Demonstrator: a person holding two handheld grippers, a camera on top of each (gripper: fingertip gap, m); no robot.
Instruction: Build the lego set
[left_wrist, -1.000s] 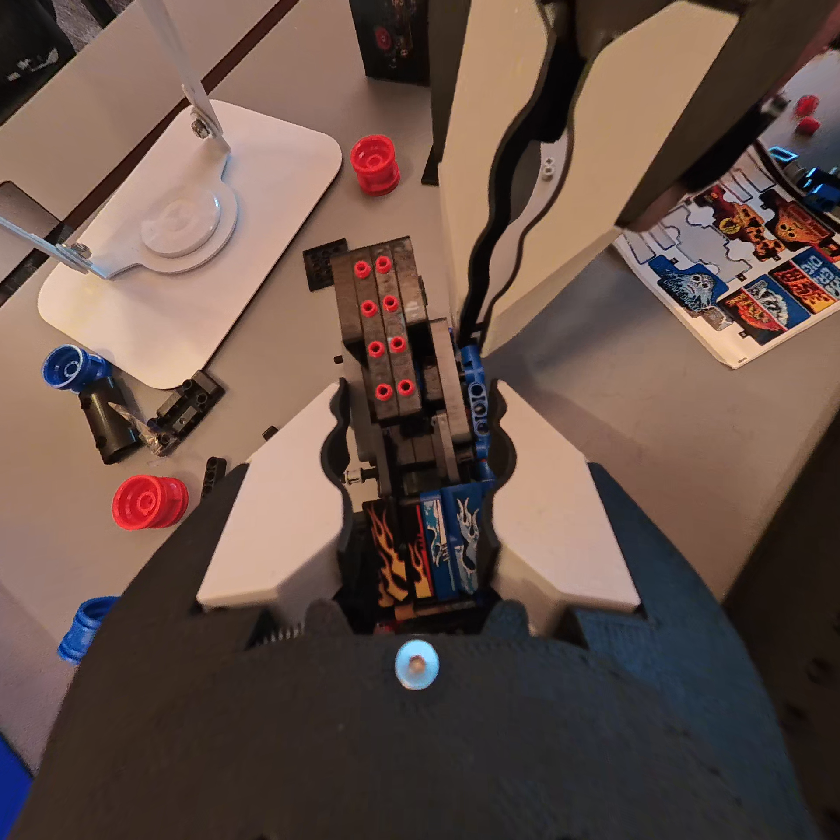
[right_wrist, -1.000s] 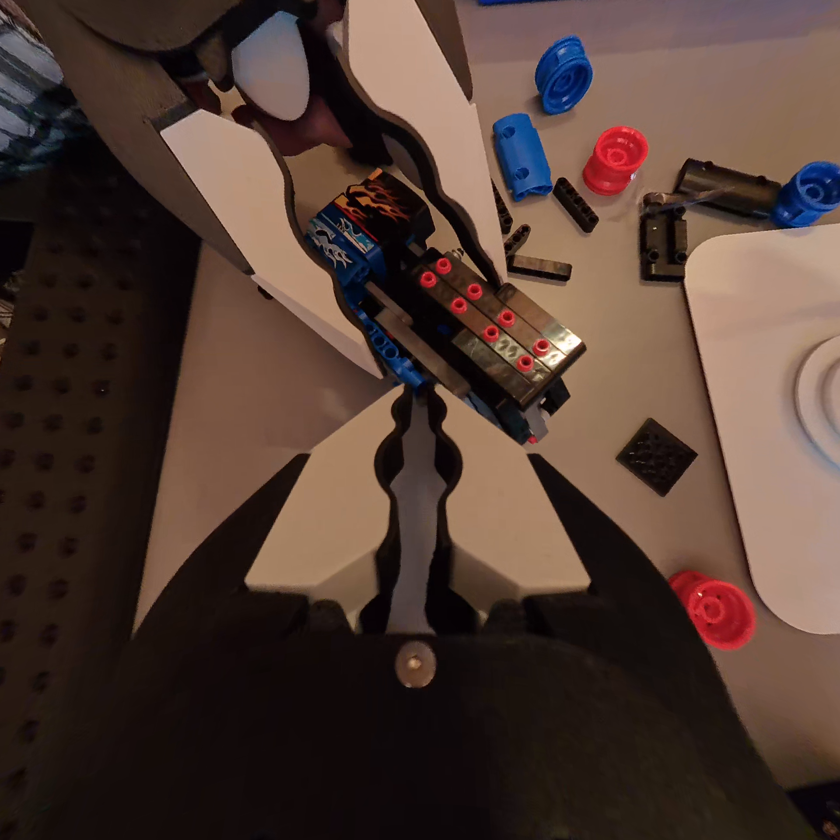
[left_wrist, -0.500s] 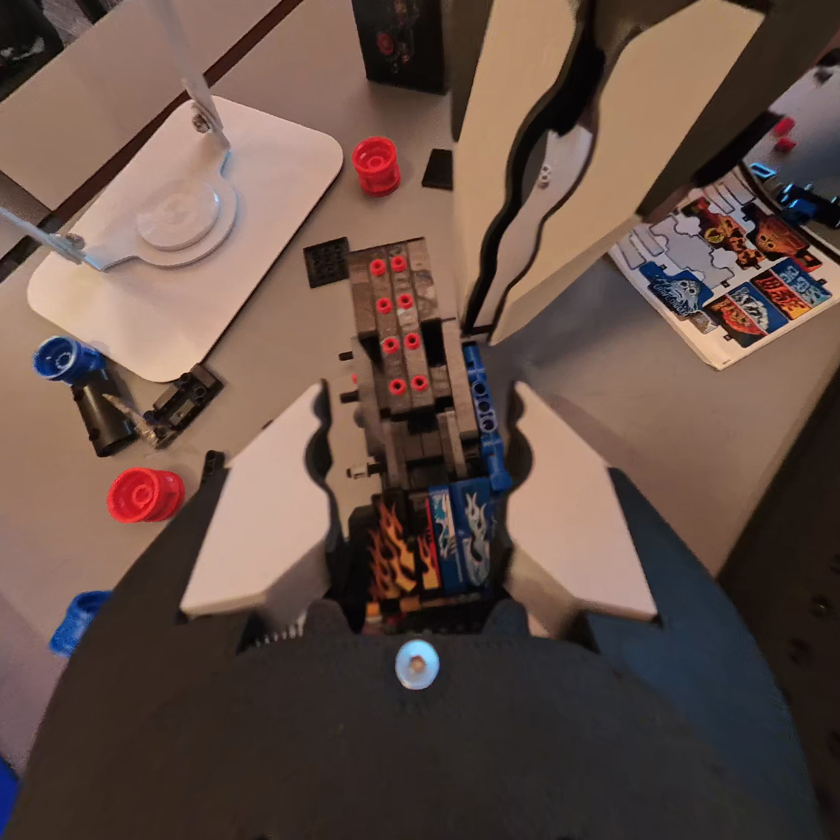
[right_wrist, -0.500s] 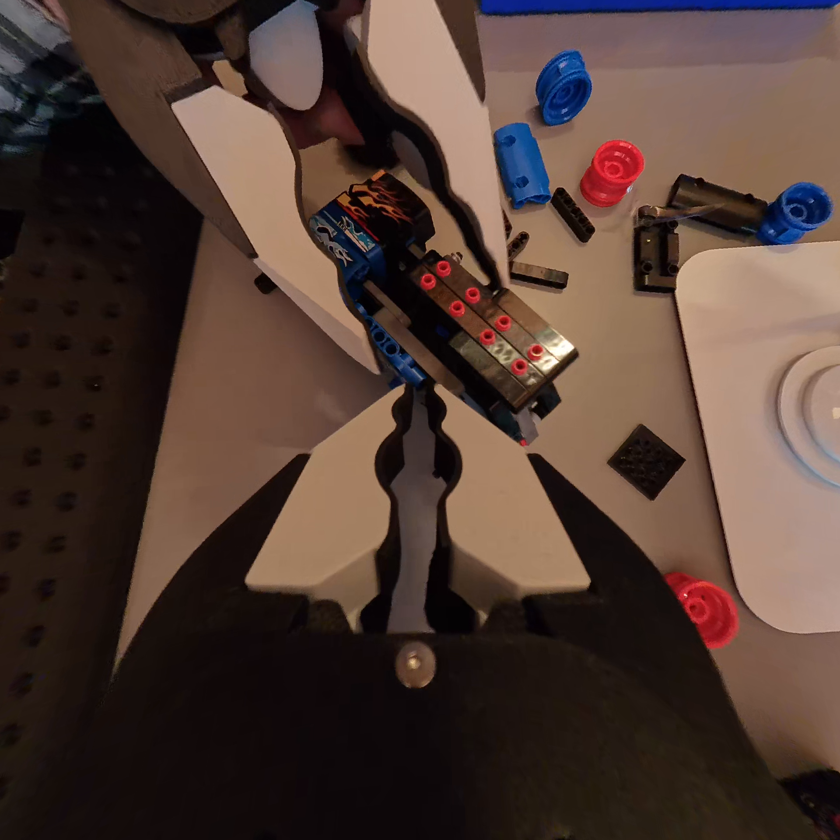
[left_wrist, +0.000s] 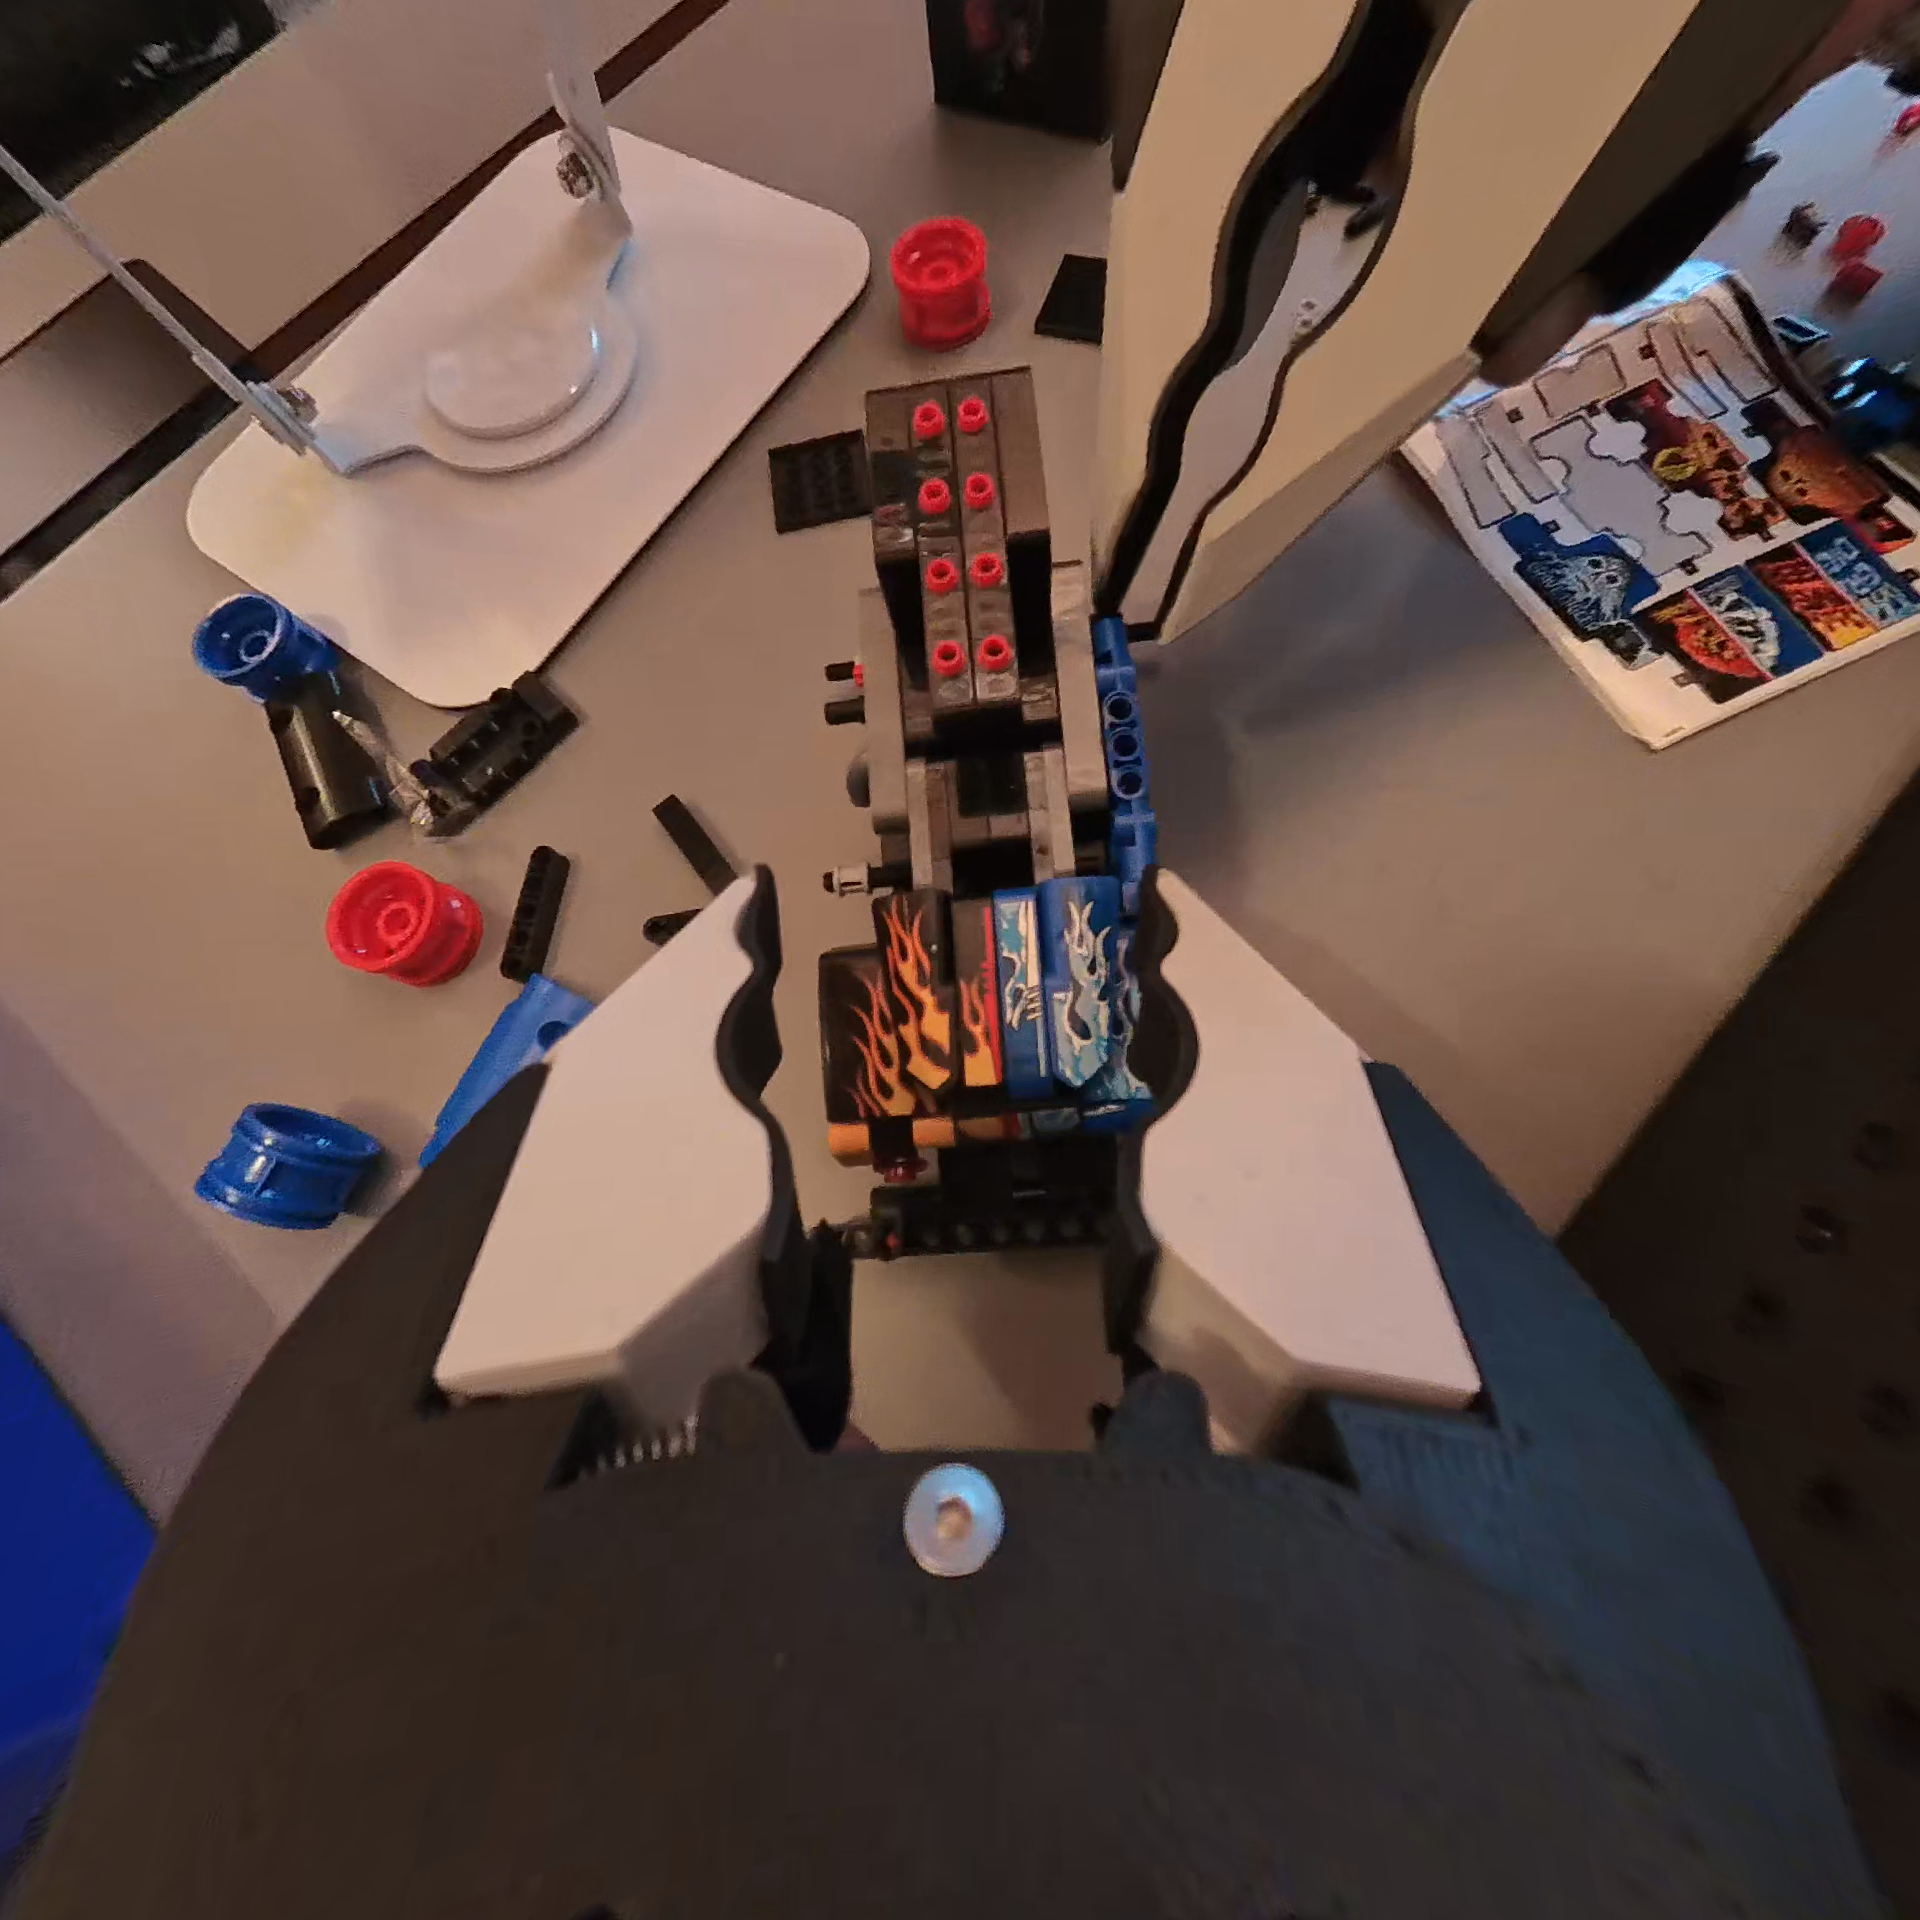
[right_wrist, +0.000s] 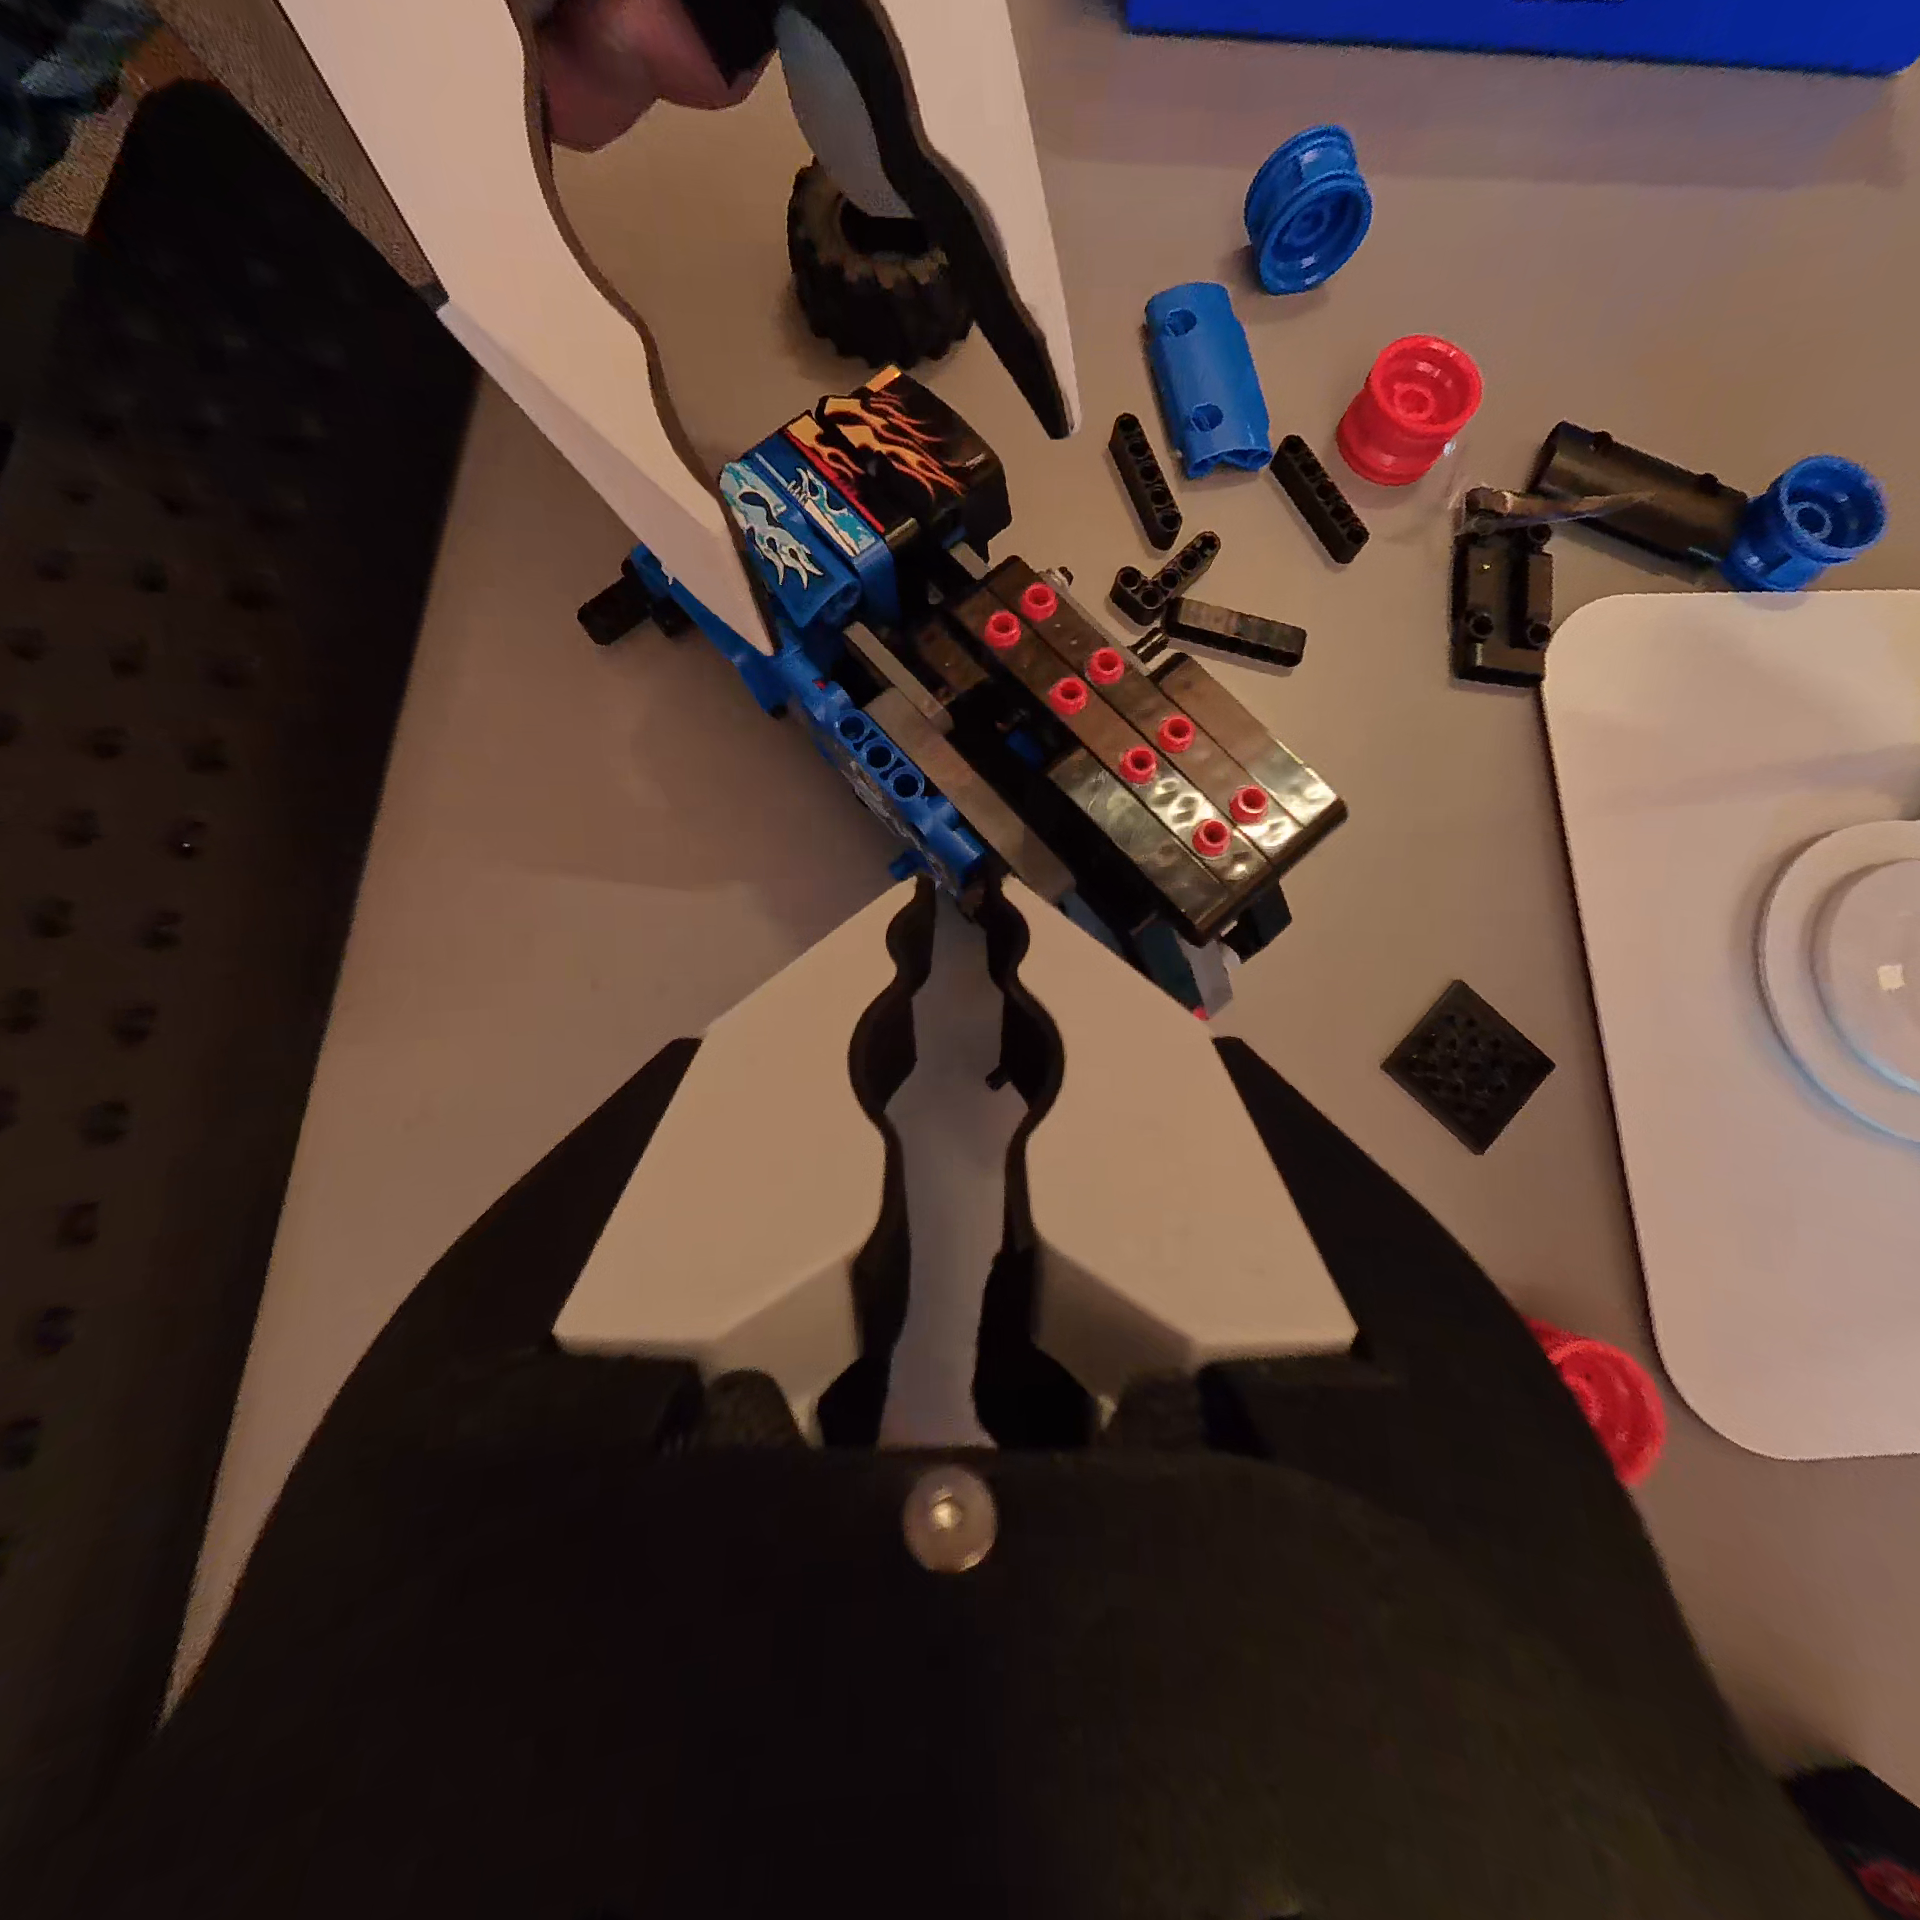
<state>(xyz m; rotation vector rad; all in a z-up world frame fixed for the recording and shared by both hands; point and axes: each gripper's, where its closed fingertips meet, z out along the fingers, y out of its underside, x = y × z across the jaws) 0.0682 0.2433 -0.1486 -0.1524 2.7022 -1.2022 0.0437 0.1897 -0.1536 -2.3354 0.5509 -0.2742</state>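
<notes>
On the grey table (left_wrist: 1455, 883), left wrist view: the half-built car (left_wrist: 987, 748) lies lengthwise ahead of the left gripper (left_wrist: 956, 997). Its jaws stand wide apart around the flame-printed nose; the right pad looks to touch the blue side, the left pad is clear of it, so nothing is clamped. The right gripper (left_wrist: 1153, 613) comes down from above with its tips against the blue beam (left_wrist: 1122, 727) at the car's side. Loose parts lie to the left: red wheel hub (left_wrist: 403, 923), blue wheel hub (left_wrist: 283, 1162), short black beams (left_wrist: 535, 909). A sticker sheet (left_wrist: 1704, 540) lies to the right.

Right wrist view: right gripper jaws nearly closed, a thin gap only; whether they pinch anything at the tip I cannot tell. The tip meets the car at its blue beam. A black tyre (right_wrist: 873, 270) sits beyond the left gripper.

Judgement: a steady-and-press step. Close the left jaws square on the nose before pushing, keep the car flat on the table, and press straight along the beam so nothing twists loose.
</notes>
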